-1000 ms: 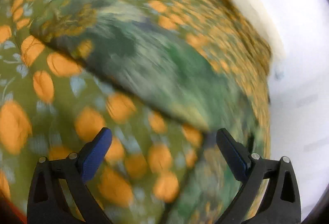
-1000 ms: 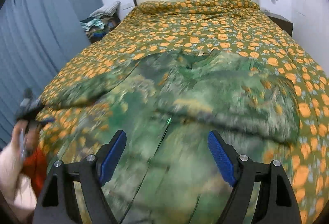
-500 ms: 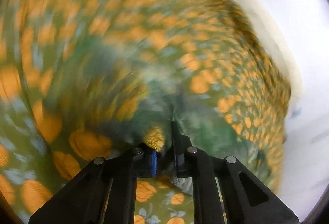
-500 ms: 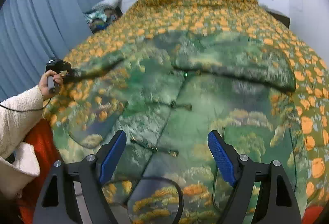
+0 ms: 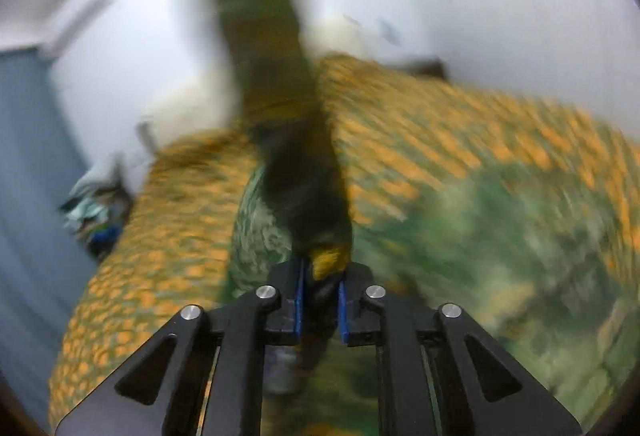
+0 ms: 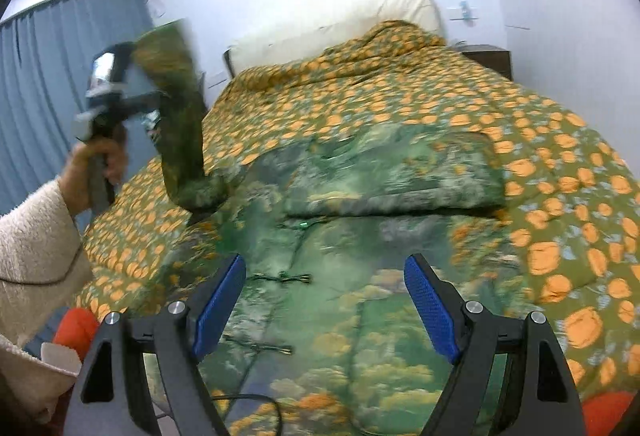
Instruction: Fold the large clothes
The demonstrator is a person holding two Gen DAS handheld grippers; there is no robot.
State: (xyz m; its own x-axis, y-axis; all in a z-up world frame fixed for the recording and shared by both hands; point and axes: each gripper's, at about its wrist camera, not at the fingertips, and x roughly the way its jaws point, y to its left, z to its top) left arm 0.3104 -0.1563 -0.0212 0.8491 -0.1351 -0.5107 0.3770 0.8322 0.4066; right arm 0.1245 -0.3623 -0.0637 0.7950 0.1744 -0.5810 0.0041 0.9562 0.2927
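Observation:
A large green patterned garment (image 6: pixel 360 236) lies spread on the bed, its right sleeve (image 6: pixel 400 176) folded across the chest. My left gripper (image 5: pixel 320 296) is shut on the garment's left sleeve (image 5: pixel 288 140) and holds it raised in the air; the view is blurred. In the right wrist view the left gripper (image 6: pixel 158 108) stands up at the left with the sleeve (image 6: pixel 180 132) hanging from it. My right gripper (image 6: pixel 324 308) is open and empty above the garment's lower front.
The bed carries a green quilt with orange spots (image 6: pixel 540 140), a pillow (image 6: pixel 360 20) at the headboard. Blue curtains (image 6: pixel 48 84) hang at the left. A dark nightstand (image 6: pixel 488 58) stands at the right. Orange cloth (image 6: pixel 76 328) shows at the bed's near edge.
My left gripper closed on the left sleeve and lifted it off the bed, swinging upward. My right gripper stayed open and drew back a little over the garment.

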